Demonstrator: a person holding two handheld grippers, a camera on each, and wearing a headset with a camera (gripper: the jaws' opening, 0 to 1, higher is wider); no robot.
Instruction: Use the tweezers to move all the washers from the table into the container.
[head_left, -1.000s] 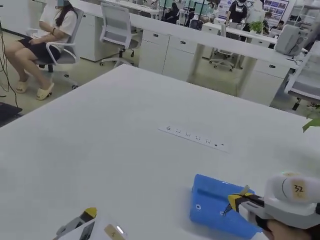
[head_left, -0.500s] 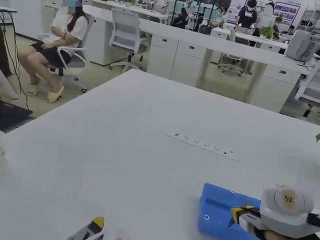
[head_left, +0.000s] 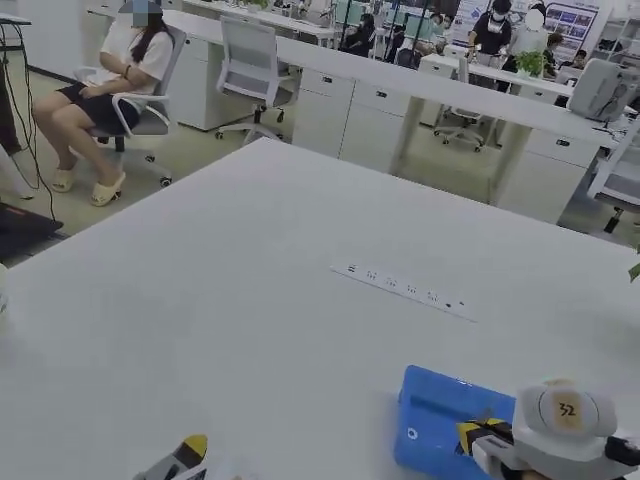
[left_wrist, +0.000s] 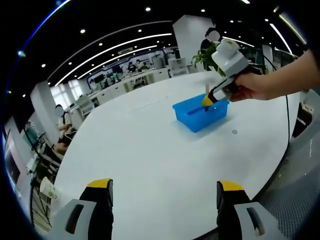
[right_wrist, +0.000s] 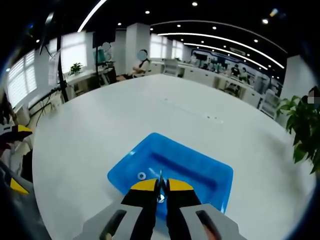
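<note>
The right claw (right_wrist: 161, 186) is clamped on the tweezers (right_wrist: 160, 176) above the blue container (right_wrist: 200, 170). A washer (right_wrist: 142, 175) lies inside, just left of the tips. The left claw (left_wrist: 165, 185) is spread apart over the desk (left_wrist: 140, 150).

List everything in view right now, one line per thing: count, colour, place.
white workbench table: one, under everything.
blue plastic container: one, blue, on the table below the right gripper.
small silvery washers: two; one inside the container, another on the table beside it.
thin metal tweezers: one, pale, clamped in the right gripper.
socket strip: one, white, set in the table beyond the container.
potted plant: one, green, beside the table.
seated person: one, on a grey chair, in the background.
left gripper: one, grey, yellow tips, jaws wide open.
right gripper: one, same colours, shut on the tweezers.
</note>
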